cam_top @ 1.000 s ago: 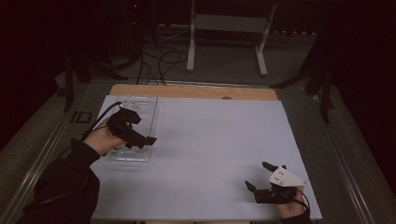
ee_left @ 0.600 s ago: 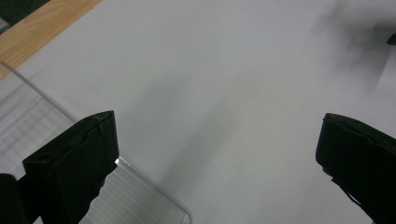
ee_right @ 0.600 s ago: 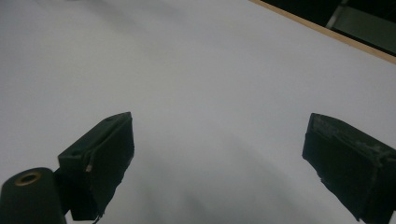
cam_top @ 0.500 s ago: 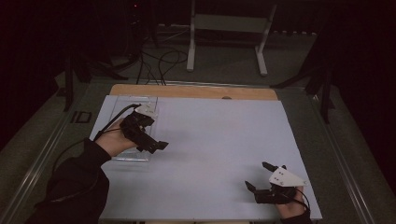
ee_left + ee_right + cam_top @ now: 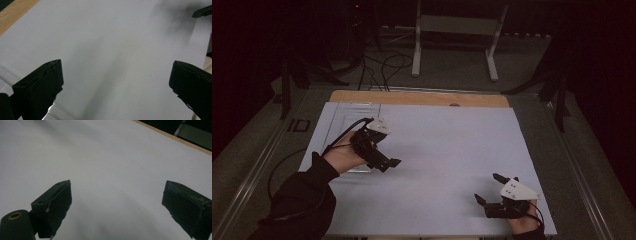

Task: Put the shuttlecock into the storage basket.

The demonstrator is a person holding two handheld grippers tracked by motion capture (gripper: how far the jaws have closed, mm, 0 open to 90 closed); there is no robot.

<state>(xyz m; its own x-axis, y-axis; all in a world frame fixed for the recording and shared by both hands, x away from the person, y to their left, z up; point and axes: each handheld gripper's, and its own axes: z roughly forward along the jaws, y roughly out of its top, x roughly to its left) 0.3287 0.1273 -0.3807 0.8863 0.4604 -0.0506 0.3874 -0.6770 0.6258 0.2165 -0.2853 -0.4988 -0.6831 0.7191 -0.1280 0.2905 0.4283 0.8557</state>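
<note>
My left gripper point(image 5: 387, 161) hovers low over the white sheet point(image 5: 447, 145), just right of a clear flat tray point(image 5: 343, 117) at the table's left side. In the left gripper view its two black jaws stand wide apart, so the left gripper point(image 5: 115, 72) is open with bare white sheet point(image 5: 107, 50) between them. My right gripper point(image 5: 488, 189) rests near the front right corner of the sheet. The right gripper point(image 5: 117, 192) is open too, and nothing lies between its jaws.
A wooden strip point(image 5: 417, 97) runs along the table's far edge. A metal stand point(image 5: 454, 30) and cables point(image 5: 382, 62) sit on the dark floor beyond it. The clear tray's edge point(image 5: 48, 111) shows by the left jaw.
My left gripper has moved to the right, from above the clear tray onto the open white sheet. The right gripper has stayed in place.
</note>
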